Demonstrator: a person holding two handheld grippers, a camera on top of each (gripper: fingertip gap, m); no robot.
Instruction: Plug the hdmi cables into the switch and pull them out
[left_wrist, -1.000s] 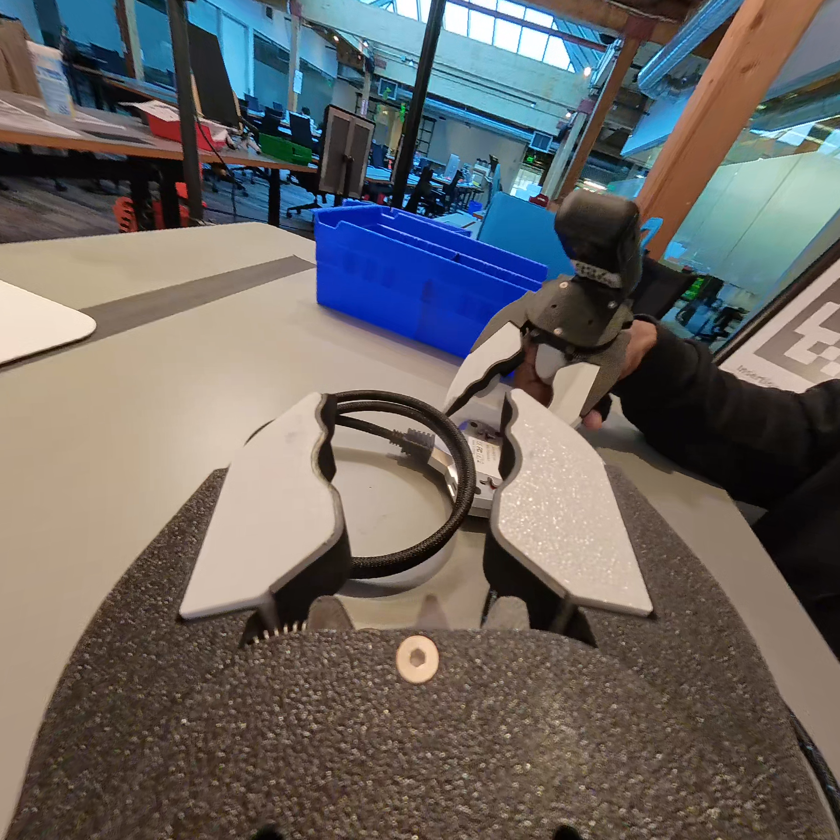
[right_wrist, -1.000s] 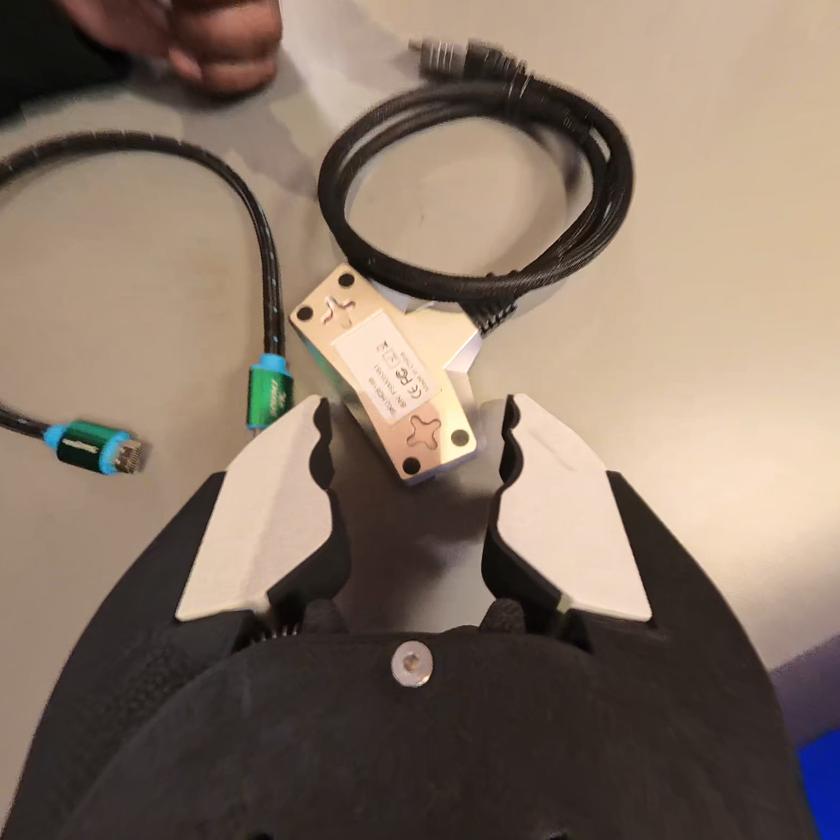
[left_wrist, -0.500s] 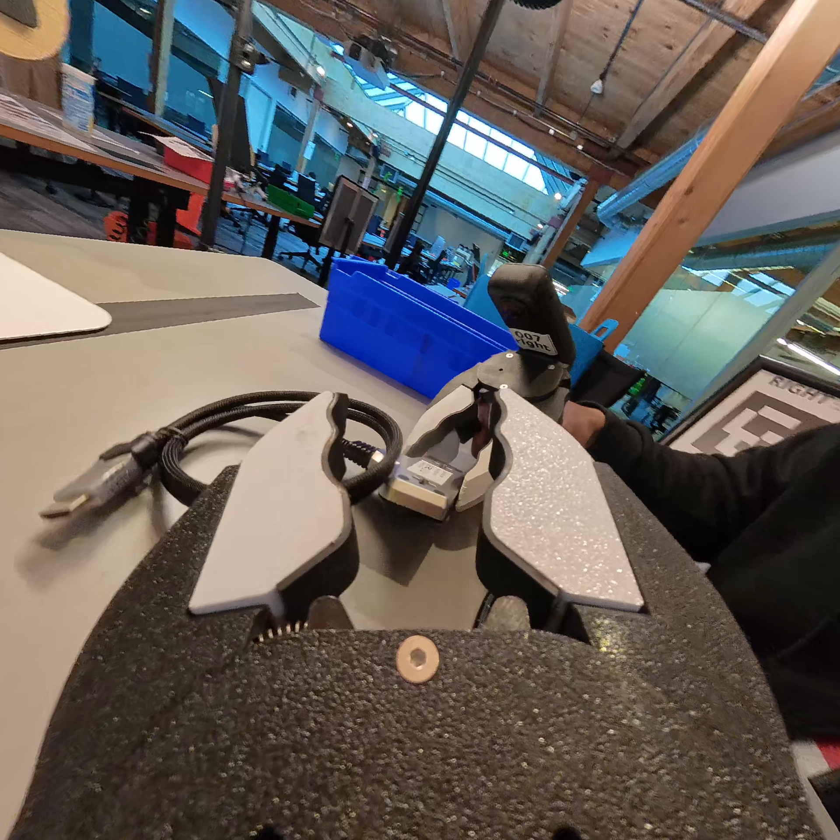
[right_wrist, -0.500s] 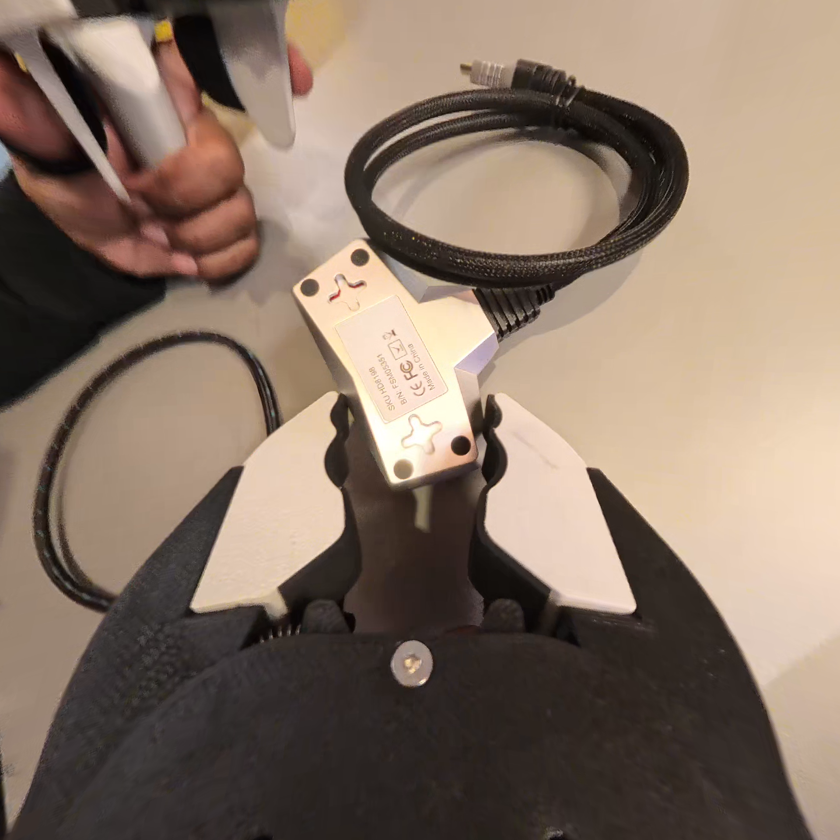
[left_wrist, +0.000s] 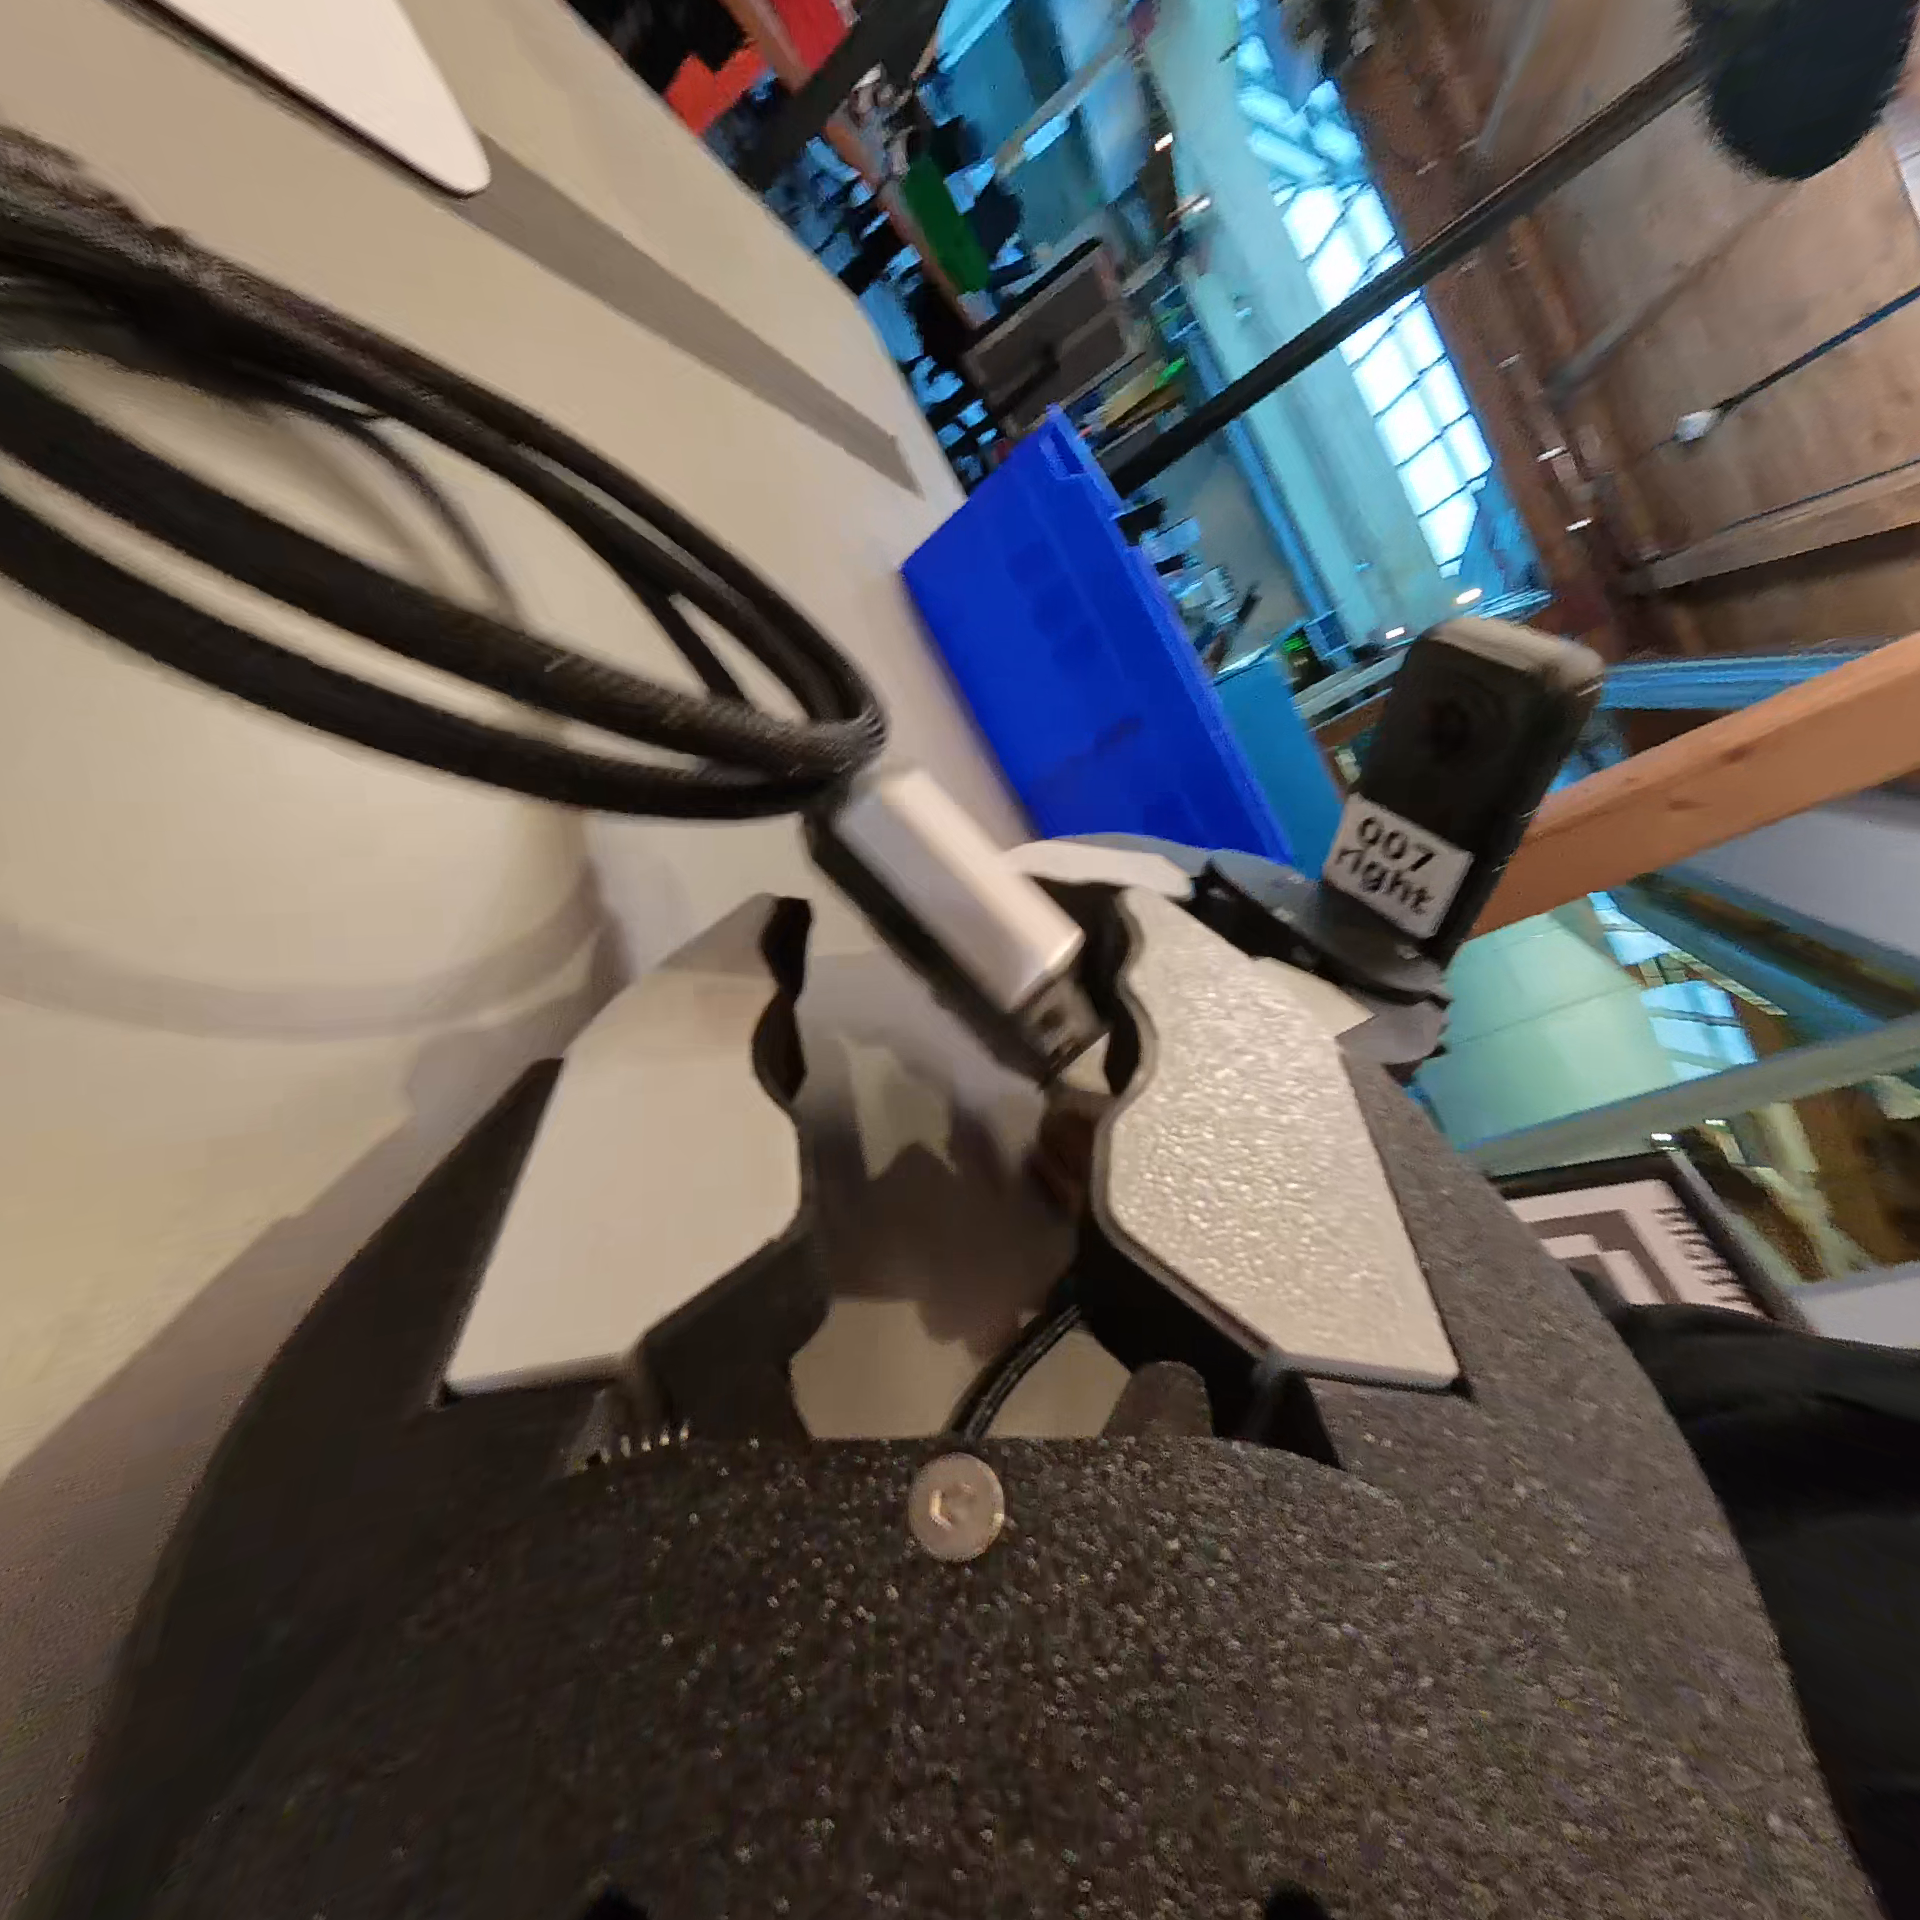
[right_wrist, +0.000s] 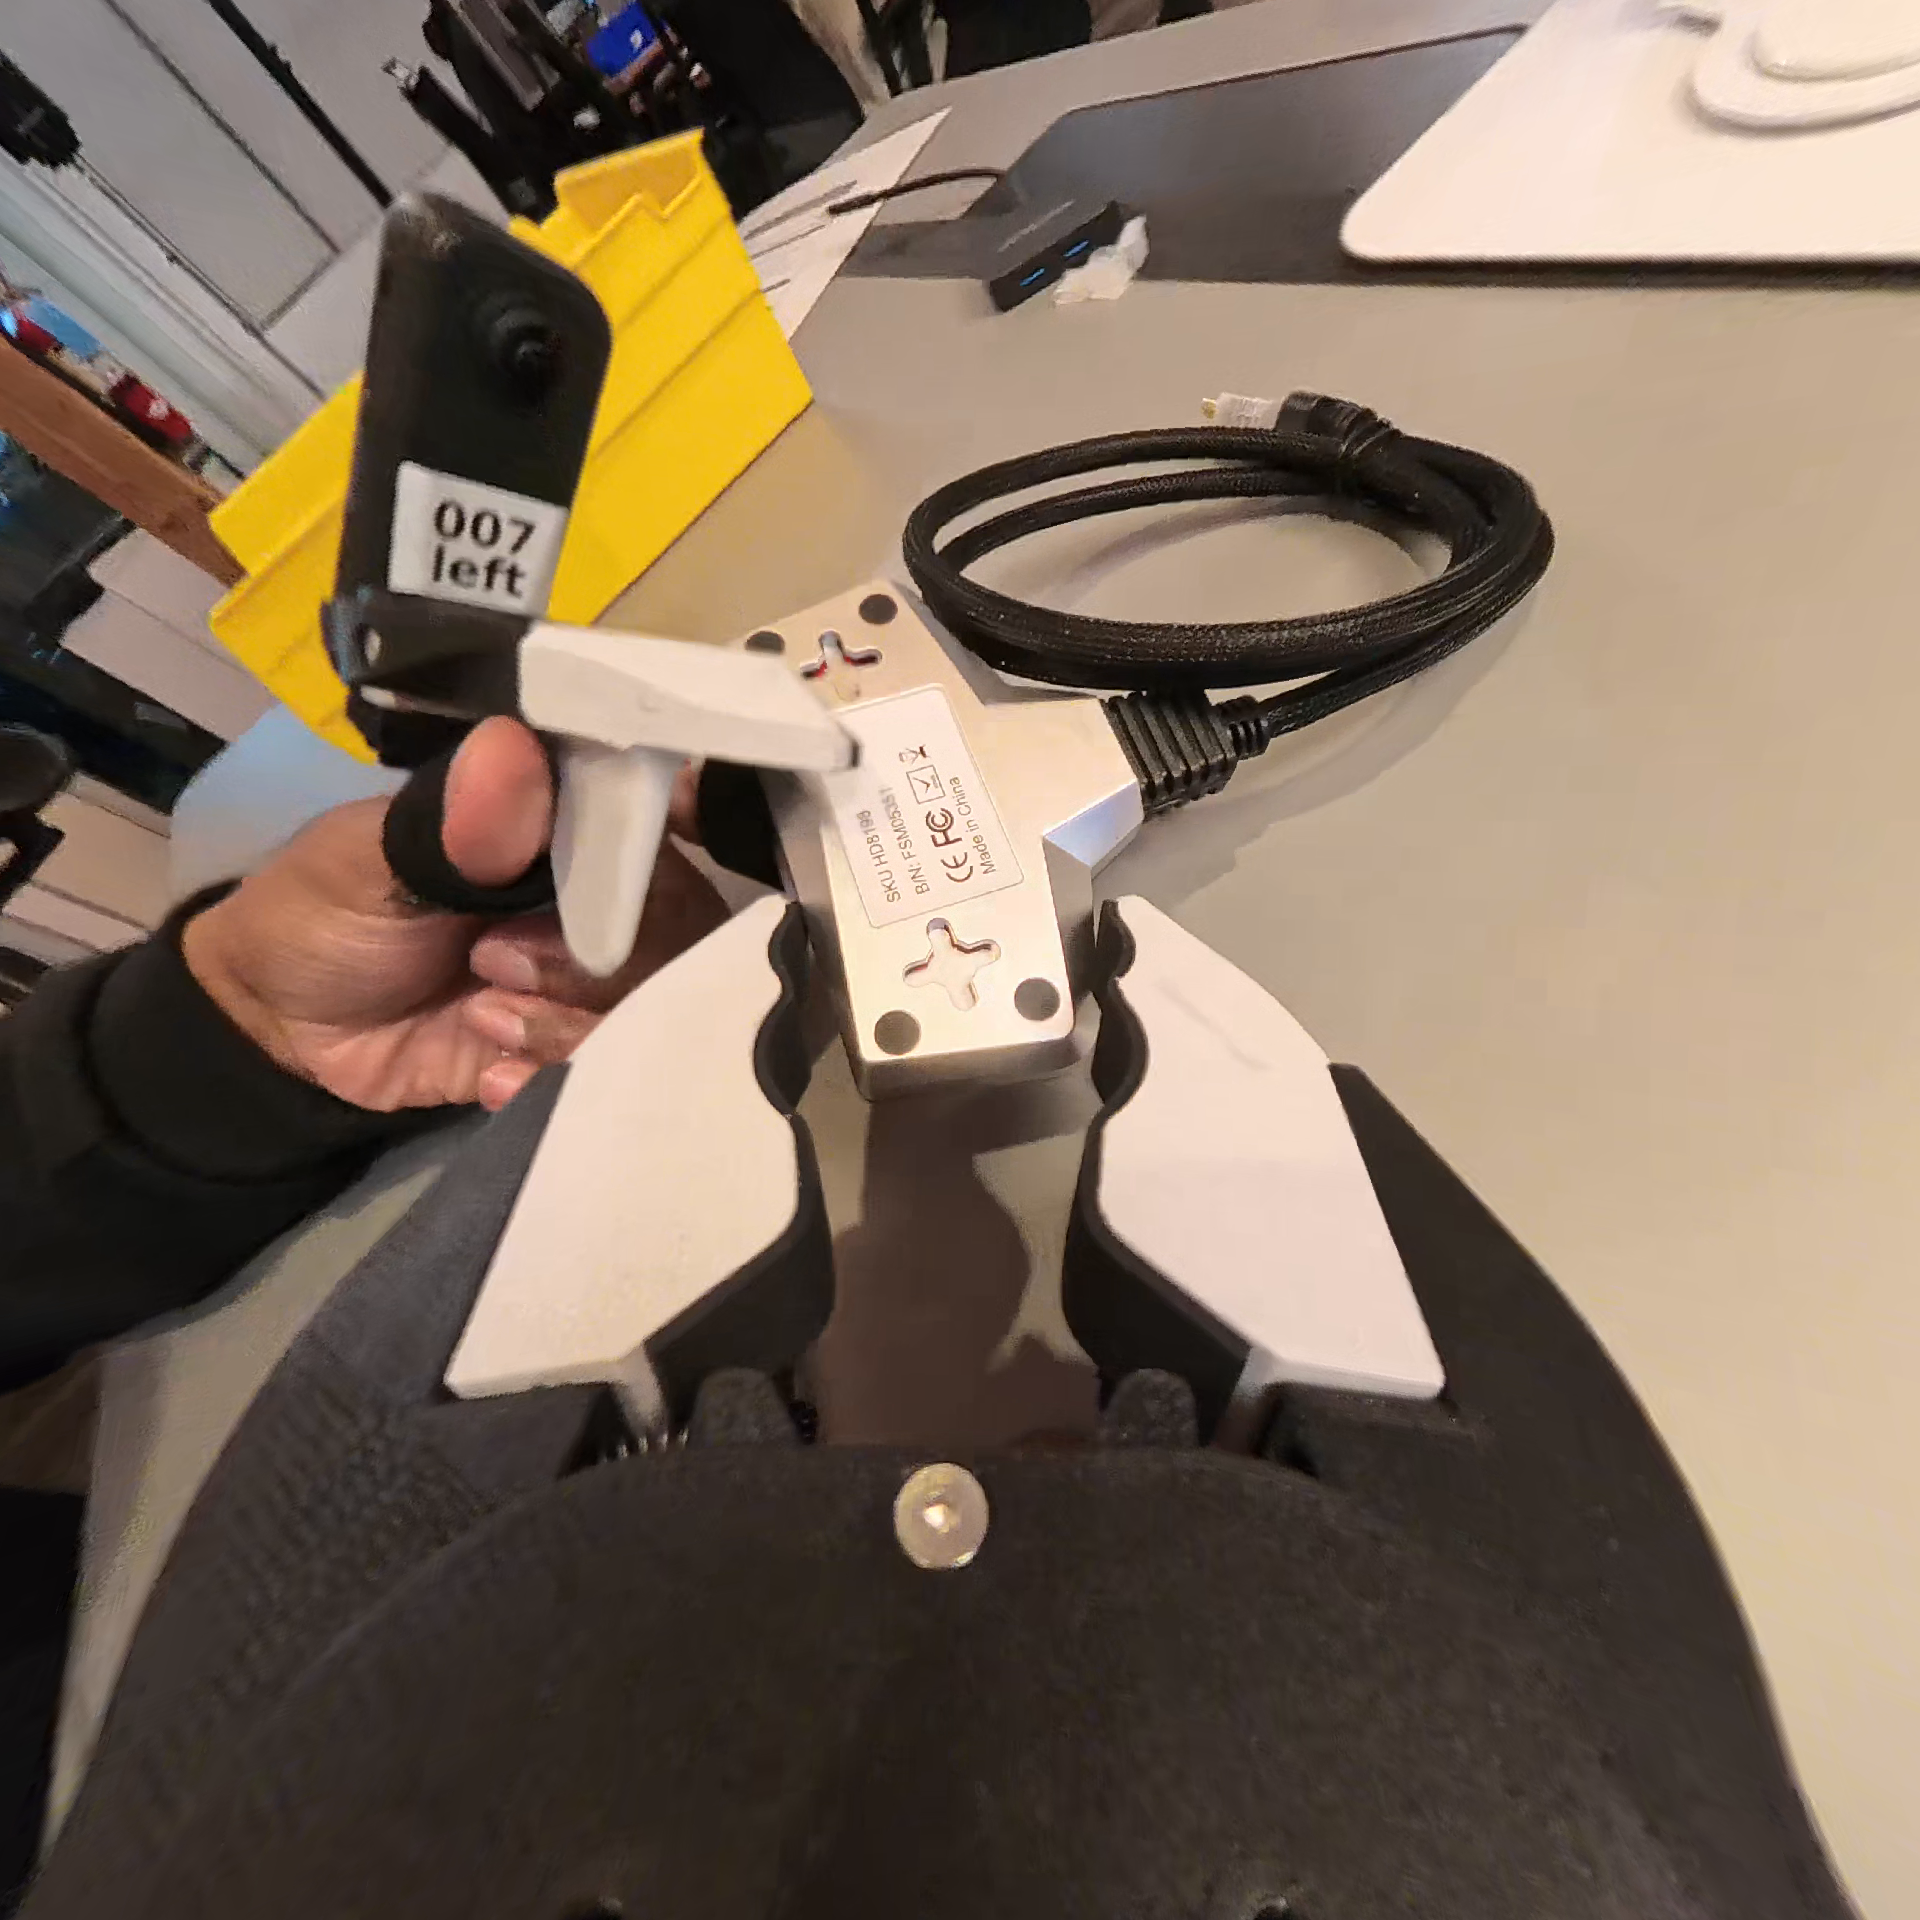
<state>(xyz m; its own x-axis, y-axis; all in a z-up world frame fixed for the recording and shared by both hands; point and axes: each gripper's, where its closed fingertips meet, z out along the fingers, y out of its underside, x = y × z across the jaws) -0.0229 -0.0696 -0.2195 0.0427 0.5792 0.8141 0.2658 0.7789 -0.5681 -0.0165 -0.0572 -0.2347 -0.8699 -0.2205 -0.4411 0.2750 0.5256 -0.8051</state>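
Observation:
The silver hdmi switch (right_wrist: 961, 862) is held underside up, off the grey table (right_wrist: 1558, 935), by my right gripper (right_wrist: 945, 925), which is shut on its near end. The switch's own black braided cable (right_wrist: 1226, 540) lies coiled behind it, its plug (right_wrist: 1242, 407) free. My left gripper (left_wrist: 956, 925) is rolled on its side and open, its jaws standing either side of the switch's edge (left_wrist: 966, 914), near my right finger. In the right wrist view its upper finger (right_wrist: 686, 707) lies over the switch's far left corner. The braided cable (left_wrist: 520, 644) sweeps left.
A yellow bin (right_wrist: 623, 343) stands behind the left gripper, a black hub (right_wrist: 1060, 249) and a white mat (right_wrist: 1610, 156) farther back. A blue bin (left_wrist: 1070, 665) stands behind the right gripper (left_wrist: 1091, 860). A thin dark cable (left_wrist: 1018, 1361) runs under my left jaws. Left and right tips are no more than a few centimetres apart. The left tips stand about 30 cm off the black hub (right_wrist: 1060, 249).
My right gripper has closed on the switch and lifted it, tilting up. My left gripper has rolled sideways and moved in until its open jaws stand around the switch's edge.

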